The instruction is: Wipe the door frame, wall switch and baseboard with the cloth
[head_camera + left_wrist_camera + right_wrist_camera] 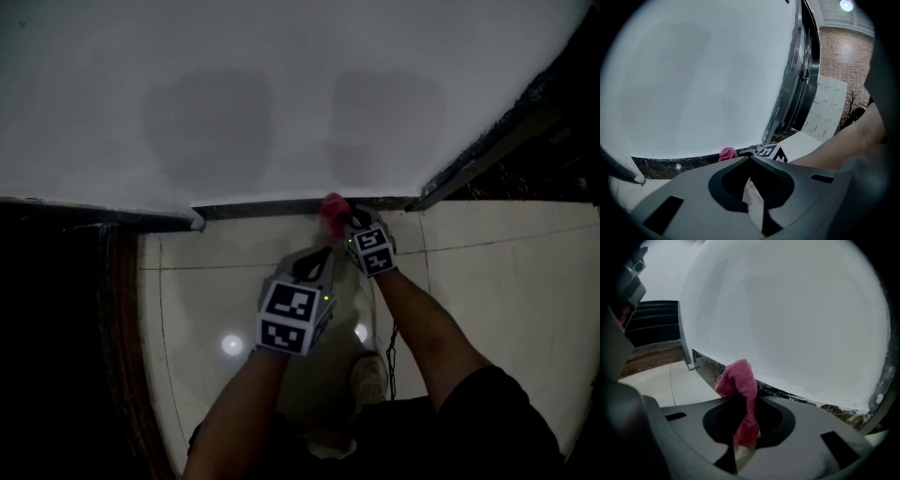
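your two forearms reach down and forward over the pale tiled floor [216, 281]. nearest you, the left tongs [317, 258] hang above the tiles a little short of the wall, their tips brought together with only a thin sliver between them and nothing held there. just beyond and to their right, the right tongs [352, 223] are lower and further forward, clamped shut on a pink cloth [740, 385]. one end of the cloth is pinched between the tips, and the rest bunches up above them in a rounded wad. that wad sits right at the dark speckled baseboard [272, 206], at the line where it meets the wall; i cannot tell for certain whether it is pressing on the strip or just shy of it. the baseboard runs left to a corner, where the wall ends at a dark opening with a brown wooden edge [122, 328] along the floor. above the baseboard the plain white wall [281, 94] fills the view, with two soft shadows on it. off to the right, well apart from the cloth, the dark metal door frame [487, 150] stands at the wall's other end.
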`<state>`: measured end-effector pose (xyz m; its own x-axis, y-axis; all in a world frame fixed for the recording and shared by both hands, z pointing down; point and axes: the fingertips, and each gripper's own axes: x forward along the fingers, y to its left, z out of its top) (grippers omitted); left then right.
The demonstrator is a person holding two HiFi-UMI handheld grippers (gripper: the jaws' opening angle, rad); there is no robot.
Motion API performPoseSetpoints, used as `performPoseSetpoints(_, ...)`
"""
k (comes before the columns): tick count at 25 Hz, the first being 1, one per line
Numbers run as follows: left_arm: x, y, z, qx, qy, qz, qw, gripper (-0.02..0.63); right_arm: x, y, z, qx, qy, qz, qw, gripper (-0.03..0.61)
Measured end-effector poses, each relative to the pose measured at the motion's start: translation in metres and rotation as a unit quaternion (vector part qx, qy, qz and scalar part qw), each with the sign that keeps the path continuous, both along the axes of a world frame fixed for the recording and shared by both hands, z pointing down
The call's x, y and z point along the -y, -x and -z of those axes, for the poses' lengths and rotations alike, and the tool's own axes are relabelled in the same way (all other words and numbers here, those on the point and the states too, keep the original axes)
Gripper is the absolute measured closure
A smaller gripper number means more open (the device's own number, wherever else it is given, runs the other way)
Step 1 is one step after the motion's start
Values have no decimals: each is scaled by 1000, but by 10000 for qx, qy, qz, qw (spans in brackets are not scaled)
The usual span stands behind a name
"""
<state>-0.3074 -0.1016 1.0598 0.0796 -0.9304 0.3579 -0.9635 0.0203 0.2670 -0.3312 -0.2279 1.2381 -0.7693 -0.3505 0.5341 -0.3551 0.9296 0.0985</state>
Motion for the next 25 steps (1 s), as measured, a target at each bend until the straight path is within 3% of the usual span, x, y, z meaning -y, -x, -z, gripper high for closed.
performPoseSetpoints(11, 22, -24, 6, -180, -109, -89, 9997, 614, 39, -50, -2, 184, 363, -857, 9955, 523)
performPoseSetpoints(17, 23, -32, 2, -52, 6, -251, 9997, 614, 56, -68, -4, 83, 239, -995, 9947, 523)
performPoseSetpoints(25, 21, -17, -1, -150, -10, -44, 9999, 614, 79, -96, -6, 25, 178, -1397, 9900, 523)
